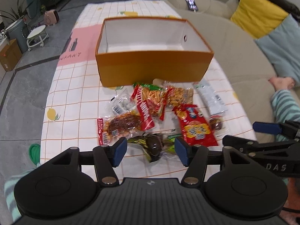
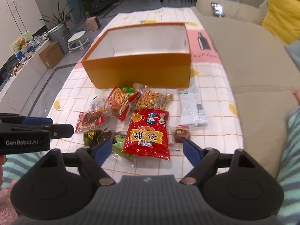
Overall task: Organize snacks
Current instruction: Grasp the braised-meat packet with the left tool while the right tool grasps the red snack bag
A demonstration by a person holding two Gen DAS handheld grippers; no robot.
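Observation:
An empty orange box [image 1: 153, 65] [image 2: 138, 71] with a white inside stands on the checked tablecloth. Several snack packets lie in front of it: a red bag [image 1: 195, 125] [image 2: 148, 133], a fries packet [image 1: 151, 97] [image 2: 121, 99], a nut packet [image 1: 178, 93] [image 2: 151, 99], a white packet [image 1: 211, 95] [image 2: 191, 106], a dark egg packet [image 1: 153, 146] [image 2: 97, 136], and a dried meat packet [image 1: 120, 125] [image 2: 90, 120]. My left gripper [image 1: 151, 151] is open, just above the egg packet. My right gripper [image 2: 148, 150] is open, over the red bag's near edge.
A beige sofa [image 1: 234, 43] [image 2: 249, 60] runs along the table's right side, with a phone [image 1: 191, 2] [image 2: 217, 9] and a yellow cushion [image 1: 256, 13] on it. A white stool [image 1: 36, 35] and a cardboard box [image 1: 9, 56] stand on the floor at the left.

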